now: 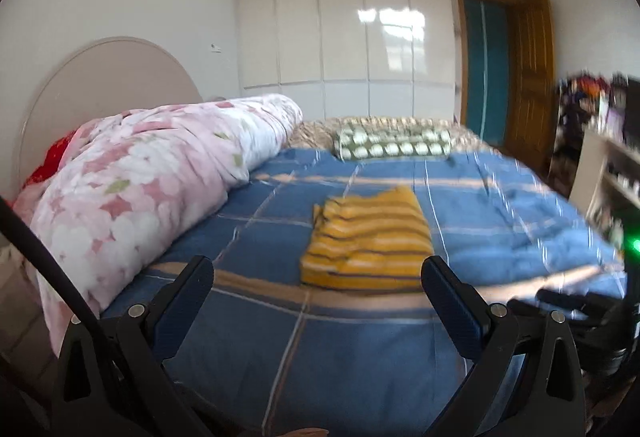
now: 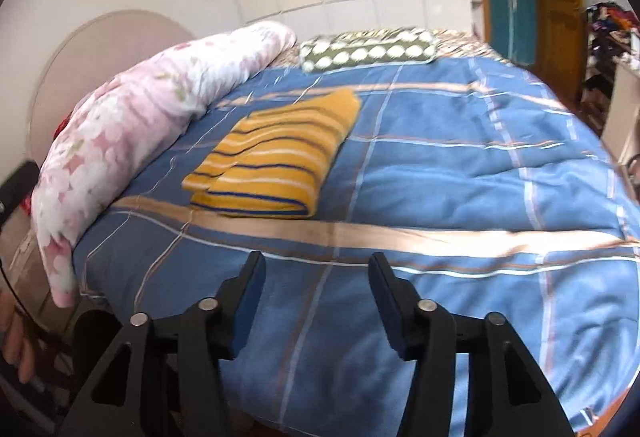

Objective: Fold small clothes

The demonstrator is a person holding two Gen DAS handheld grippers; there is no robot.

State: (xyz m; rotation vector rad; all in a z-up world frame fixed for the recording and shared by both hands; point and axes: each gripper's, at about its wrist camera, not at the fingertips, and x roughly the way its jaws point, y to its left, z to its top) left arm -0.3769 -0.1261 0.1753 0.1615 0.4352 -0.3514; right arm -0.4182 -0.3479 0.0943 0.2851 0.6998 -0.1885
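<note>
floral duvet (image 1: pixel 152 173) rolled along bed's left edge, beside headboard | left hand-held gripper (image 1: pixel 318 275) wide open, empty, short of the bed's near edge | striped yellow garment (image 1: pixel 368 241) folded flat mid-bed on blue plaid bedspread (image 2: pixel 460 165) | right hand-held gripper (image 2: pixel 316 277) open, empty, over bed's near edge

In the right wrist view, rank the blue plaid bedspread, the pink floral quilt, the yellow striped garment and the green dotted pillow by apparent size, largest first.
1. blue plaid bedspread
2. pink floral quilt
3. yellow striped garment
4. green dotted pillow

The pillow lies farthest from the camera, so its true size against the folded garment is unsure.
</note>
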